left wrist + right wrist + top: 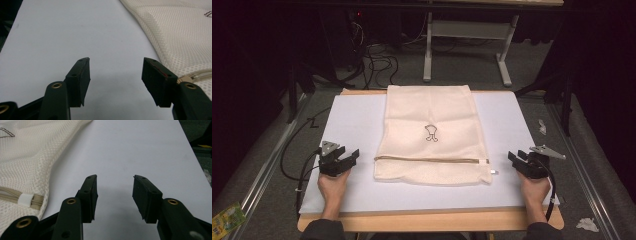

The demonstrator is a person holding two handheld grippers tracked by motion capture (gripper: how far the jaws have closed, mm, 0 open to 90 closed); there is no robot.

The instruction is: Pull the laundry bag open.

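A cream mesh laundry bag [432, 132] lies flat in the middle of the white mat [352, 125], with a small black drawing at its centre and a tan zipper [432, 160] across its near end. My left gripper [343, 159] rests open on the mat, to the left of the bag's near corner. In the left gripper view the gripper [116, 72] holds nothing, and the bag [180, 32] lies to its right. My right gripper [518, 161] sits open to the right of the zipper's end. The right gripper view has this gripper [115, 190] empty, beside the bag [27, 167] and its white zipper pull [25, 199].
The mat covers a wooden table [432, 220]. Behind the table stand a grey metal frame [467, 40] and loose cables [377, 60] on the floor. Crumpled paper bits [587, 224] lie on the floor at the right, and a green packet [227, 220] lies at the left.
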